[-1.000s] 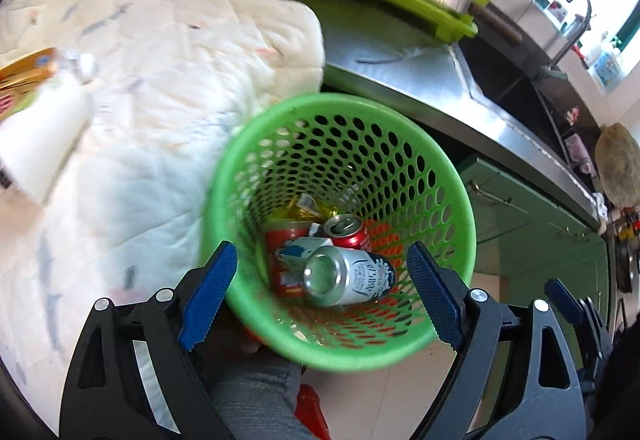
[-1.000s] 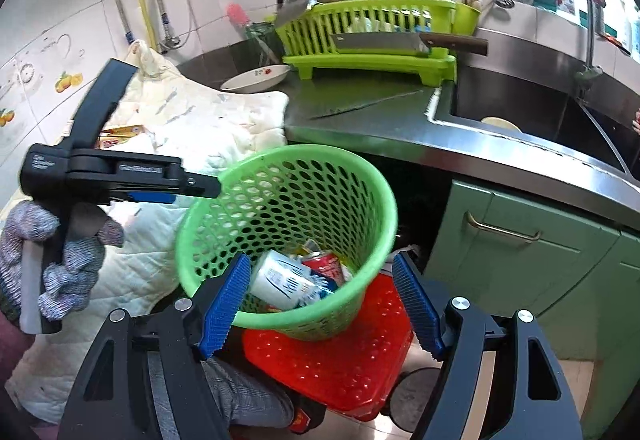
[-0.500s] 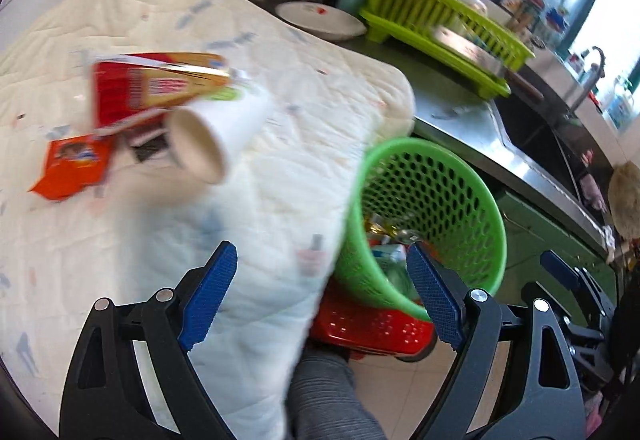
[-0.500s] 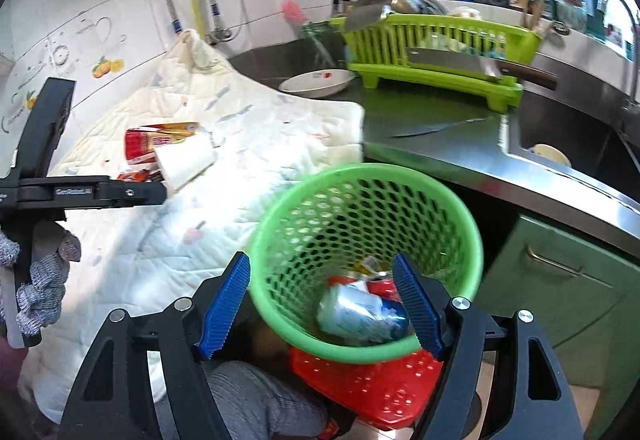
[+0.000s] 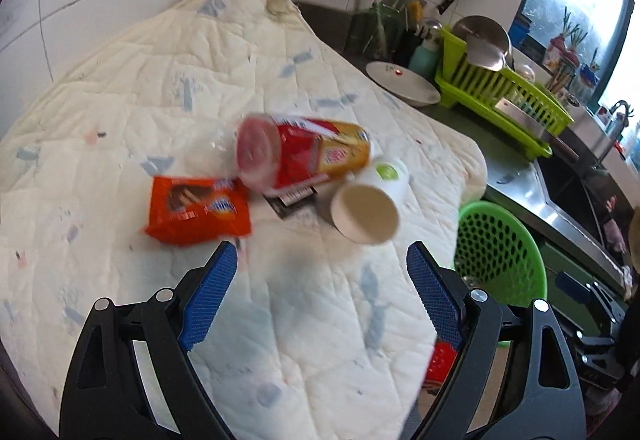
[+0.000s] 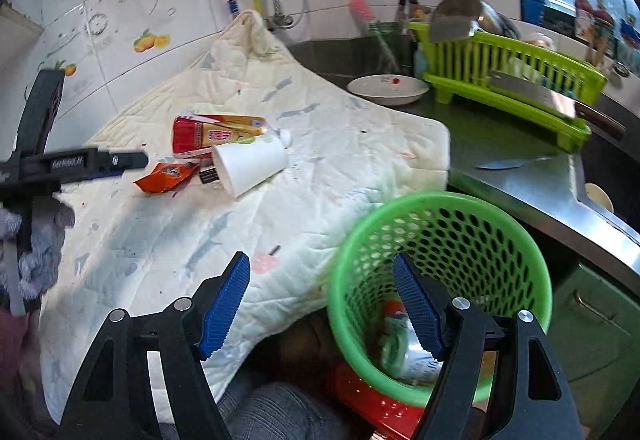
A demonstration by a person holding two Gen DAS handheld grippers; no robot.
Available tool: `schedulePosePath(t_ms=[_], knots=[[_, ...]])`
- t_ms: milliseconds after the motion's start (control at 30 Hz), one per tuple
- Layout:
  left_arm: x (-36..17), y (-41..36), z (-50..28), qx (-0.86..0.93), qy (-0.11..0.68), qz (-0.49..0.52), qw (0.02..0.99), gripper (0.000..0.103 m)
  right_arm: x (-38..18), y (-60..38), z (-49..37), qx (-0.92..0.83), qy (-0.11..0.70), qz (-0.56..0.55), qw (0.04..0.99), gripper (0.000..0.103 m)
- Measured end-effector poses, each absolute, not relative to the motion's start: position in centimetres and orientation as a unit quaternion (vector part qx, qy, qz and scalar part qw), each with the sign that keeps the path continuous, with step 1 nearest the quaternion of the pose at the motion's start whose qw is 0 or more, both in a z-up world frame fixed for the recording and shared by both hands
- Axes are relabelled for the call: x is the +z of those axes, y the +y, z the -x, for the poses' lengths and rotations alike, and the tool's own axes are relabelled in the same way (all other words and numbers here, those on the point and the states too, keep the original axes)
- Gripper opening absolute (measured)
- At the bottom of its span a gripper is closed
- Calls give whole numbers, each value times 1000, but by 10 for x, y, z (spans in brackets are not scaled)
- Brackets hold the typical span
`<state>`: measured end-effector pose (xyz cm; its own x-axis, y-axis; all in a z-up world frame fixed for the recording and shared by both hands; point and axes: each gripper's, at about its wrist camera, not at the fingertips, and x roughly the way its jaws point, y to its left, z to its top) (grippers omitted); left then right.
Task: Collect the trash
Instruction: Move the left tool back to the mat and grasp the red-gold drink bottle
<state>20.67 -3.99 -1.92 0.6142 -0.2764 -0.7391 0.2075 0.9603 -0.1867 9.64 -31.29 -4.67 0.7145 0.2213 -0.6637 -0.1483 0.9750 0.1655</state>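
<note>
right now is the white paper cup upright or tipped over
Tipped over: the white paper cup lies on its side on the quilt, its open mouth showing.

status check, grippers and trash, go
Left gripper open, empty. Right gripper open, empty. Paper cup, orange wrapper on quilt. Green basket unobstructed.

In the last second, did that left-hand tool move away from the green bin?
Yes. The left gripper swung from above the green bin leftward over the quilt, toward the litter.

I see trash clustered on quilt: white paper cup (image 5: 370, 205) on side, mouth toward me; red-yellow wrapper (image 5: 304, 155) touching behind it; orange snack packet (image 5: 198, 209) flat, left. Green basket (image 6: 440, 268) holds can (image 6: 408, 356).
</note>
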Motion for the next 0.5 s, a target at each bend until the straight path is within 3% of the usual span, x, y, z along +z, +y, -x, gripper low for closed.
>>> schedulePosePath(t_ms=[500], knots=[[2, -75, -314, -209, 431, -108, 871, 86, -53, -288, -137, 123, 387, -36, 913, 71]])
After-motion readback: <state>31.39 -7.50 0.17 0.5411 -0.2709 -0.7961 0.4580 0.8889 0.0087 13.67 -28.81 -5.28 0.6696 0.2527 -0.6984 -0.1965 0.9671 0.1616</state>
